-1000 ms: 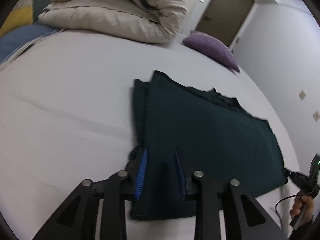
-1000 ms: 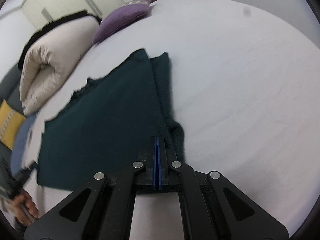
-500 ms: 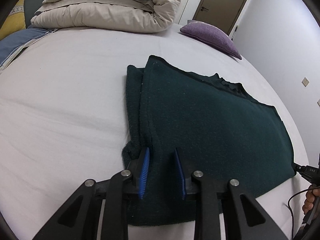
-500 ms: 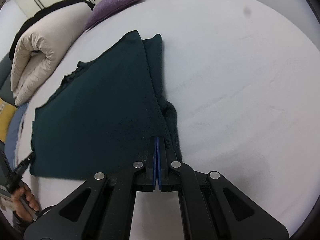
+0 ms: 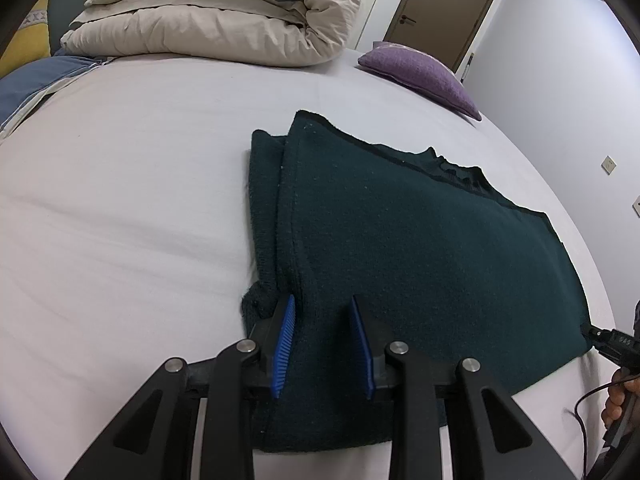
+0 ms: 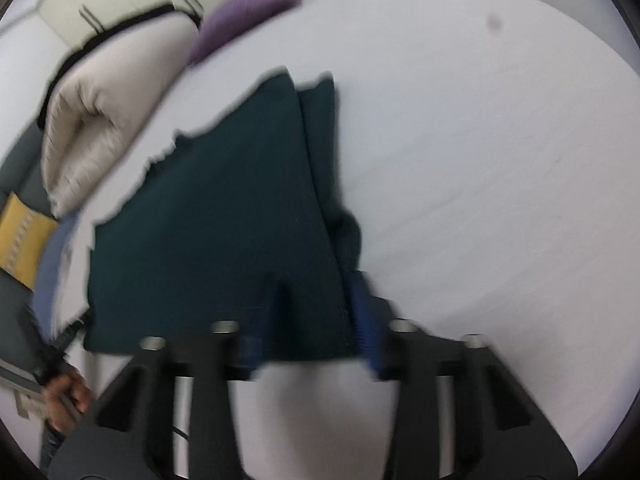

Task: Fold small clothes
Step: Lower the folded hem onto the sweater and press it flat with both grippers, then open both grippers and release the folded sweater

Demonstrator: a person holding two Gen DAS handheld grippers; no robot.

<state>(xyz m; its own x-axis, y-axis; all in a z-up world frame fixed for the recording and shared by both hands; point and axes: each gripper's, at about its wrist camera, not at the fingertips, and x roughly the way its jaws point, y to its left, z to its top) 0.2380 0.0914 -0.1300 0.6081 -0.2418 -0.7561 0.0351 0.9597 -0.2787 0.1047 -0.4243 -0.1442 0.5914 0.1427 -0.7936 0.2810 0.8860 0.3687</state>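
- The folded sweater lies flat on the bed.
- A rolled duvet sits behind it on the bed.
- A cushion lies right of the duvet.

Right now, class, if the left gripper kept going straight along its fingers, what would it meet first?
Most likely the dark green garment: the left gripper points down onto it, jaws open astride its folded edge. Beneath lies the white bed sheet.
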